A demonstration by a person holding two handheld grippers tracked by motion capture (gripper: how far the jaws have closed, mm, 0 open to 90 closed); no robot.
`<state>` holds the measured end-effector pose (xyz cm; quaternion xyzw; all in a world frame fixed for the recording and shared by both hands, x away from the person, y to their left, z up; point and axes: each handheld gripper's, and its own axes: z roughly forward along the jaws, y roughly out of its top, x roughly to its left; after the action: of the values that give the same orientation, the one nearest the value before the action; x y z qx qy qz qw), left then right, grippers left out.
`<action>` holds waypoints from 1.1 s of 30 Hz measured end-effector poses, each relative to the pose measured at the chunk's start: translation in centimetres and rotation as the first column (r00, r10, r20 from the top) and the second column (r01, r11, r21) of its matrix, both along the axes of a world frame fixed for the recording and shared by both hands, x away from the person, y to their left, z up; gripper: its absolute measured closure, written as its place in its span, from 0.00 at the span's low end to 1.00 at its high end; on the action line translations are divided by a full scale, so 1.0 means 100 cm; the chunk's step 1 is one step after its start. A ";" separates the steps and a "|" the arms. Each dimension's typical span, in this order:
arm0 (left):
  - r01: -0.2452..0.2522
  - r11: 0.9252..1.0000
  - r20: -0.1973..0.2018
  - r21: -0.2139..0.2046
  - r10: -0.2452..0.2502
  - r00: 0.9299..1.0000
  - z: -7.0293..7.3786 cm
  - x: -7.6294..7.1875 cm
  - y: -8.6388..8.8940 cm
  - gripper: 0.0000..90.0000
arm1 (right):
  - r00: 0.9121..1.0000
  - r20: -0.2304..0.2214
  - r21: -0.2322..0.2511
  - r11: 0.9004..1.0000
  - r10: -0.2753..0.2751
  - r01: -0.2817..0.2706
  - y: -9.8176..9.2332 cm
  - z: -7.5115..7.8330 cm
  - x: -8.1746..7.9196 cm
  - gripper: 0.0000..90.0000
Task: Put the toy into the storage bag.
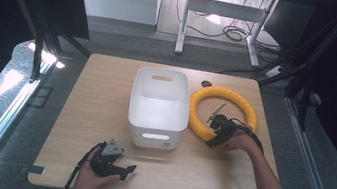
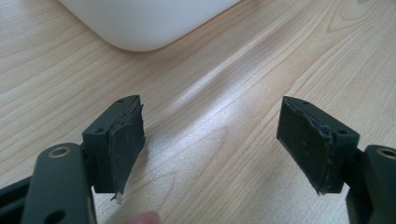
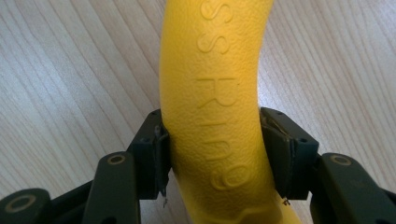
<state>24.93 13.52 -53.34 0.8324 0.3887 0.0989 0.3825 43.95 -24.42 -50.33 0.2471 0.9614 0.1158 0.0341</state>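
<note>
A yellow foam ring [image 1: 229, 94] with raised letters lies flat on the wooden table [image 1: 88, 113], right of a white bin [image 1: 155, 137]. My right gripper [image 1: 213, 137] sits over the ring's near-left arc. In the right gripper view both pads press the sides of the ring [image 3: 215, 70], so the right gripper [image 3: 212, 149] is shut on it. My left gripper [image 1: 128, 172] rests low near the table's front edge, in front of the bin. Its jaws stand wide apart in the left gripper view, with bare wood between them [image 2: 210, 144]. A corner of the bin [image 2: 140, 18] lies ahead.
The bin is empty and has slot handles. A small dark disc [image 1: 206, 84] lies on the table behind the ring. Bare wood stretches left of the bin and along the front. Beyond the table's far edge are grey floor, white desk legs [image 1: 183, 21] and cables.
</note>
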 end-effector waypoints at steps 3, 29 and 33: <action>-0.003 1.000 -0.002 -0.001 0.003 1.000 0.000 0.000 0.000 0.26 | 1.000 0.002 0.041 0.999 -0.014 0.014 -0.002 0.002 0.000 0.52; -0.001 1.000 -0.001 0.001 0.001 1.000 -0.001 0.001 0.001 0.26 | 0.991 0.031 0.445 0.890 -0.129 0.102 -0.012 0.065 0.008 0.57; -0.003 1.000 -0.002 0.001 0.003 1.000 -0.001 0.001 0.001 0.26 | 0.989 0.022 0.489 0.864 -0.148 0.118 -0.016 0.071 0.009 0.58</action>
<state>25.04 13.63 -53.47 0.8321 0.3901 0.0989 0.3816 44.89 -26.06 -43.23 0.3099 0.8807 0.3580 0.0068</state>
